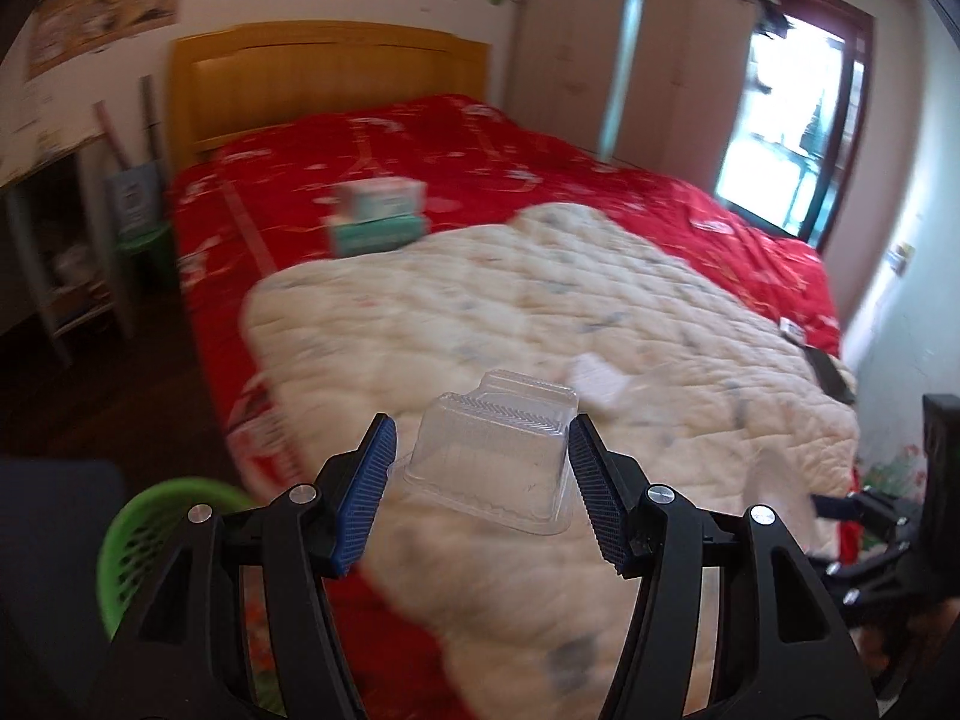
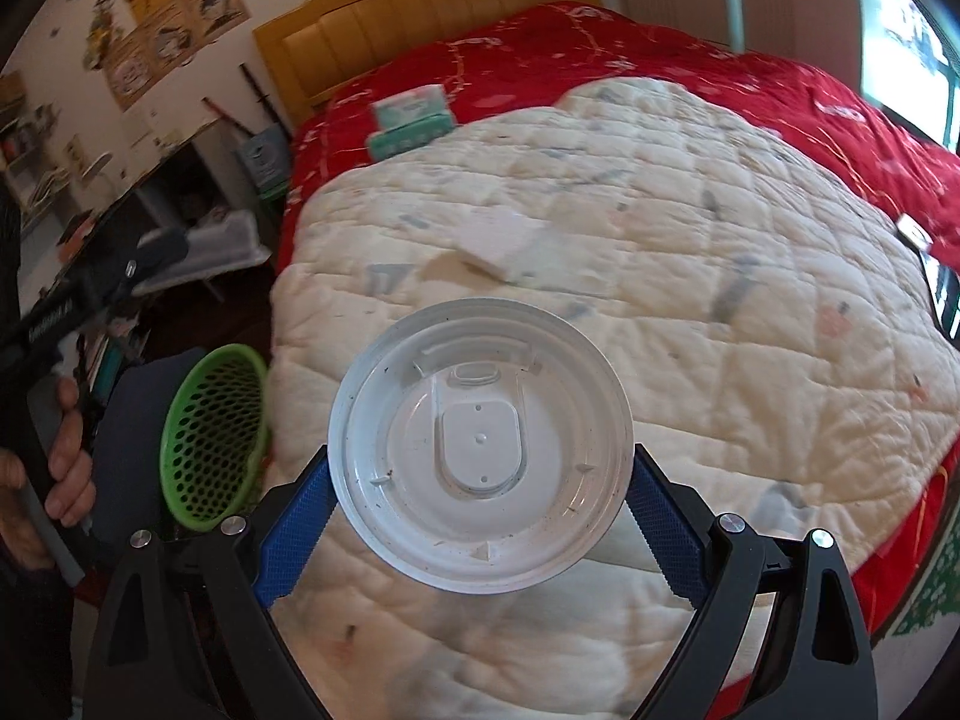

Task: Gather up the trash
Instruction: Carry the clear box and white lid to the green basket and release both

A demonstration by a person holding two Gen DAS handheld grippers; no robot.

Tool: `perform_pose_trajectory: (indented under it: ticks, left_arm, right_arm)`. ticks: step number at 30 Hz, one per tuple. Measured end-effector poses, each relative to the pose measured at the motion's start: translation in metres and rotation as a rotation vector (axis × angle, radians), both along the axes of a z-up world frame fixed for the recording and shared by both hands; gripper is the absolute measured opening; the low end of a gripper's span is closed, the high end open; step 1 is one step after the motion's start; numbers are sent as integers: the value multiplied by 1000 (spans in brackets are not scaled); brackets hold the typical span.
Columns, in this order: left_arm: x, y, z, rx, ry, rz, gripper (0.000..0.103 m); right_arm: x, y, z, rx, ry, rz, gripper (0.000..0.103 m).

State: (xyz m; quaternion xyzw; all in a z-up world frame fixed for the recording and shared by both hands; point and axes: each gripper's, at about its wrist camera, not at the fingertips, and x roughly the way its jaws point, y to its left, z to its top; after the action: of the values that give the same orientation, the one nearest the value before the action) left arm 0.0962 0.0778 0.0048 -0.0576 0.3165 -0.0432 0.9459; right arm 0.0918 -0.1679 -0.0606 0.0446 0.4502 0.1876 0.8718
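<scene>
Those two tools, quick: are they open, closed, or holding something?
Left tool: closed on a clear plastic container, held above the bed.
Right tool: closed on a round white plastic lid, gripped by its rim.

The left tongs (image 1: 480,483) grip a clear plastic tray (image 1: 495,459) above the cream quilt (image 1: 600,312); a green basket (image 1: 141,534) sits left of the quilt.

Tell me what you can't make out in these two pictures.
- Green basket, left view: its inside is hidden behind the left gripper and the frame edge.
- Boxes on the bed, both views: print blurred.
- Dark thing at the bed's edge, right view: cut off.
</scene>
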Motion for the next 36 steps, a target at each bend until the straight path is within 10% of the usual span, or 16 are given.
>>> perform_pose_trajectory:
  ticks: [18, 36]
  left_arm:
    - [-66, 147, -58, 20, 148, 348, 59]
    - [-85, 181, -92, -107, 209, 430, 70]
  right_arm:
    - [-1, 100, 9, -16, 1, 184, 89]
    - [-3, 147, 5, -30, 16, 273, 89]
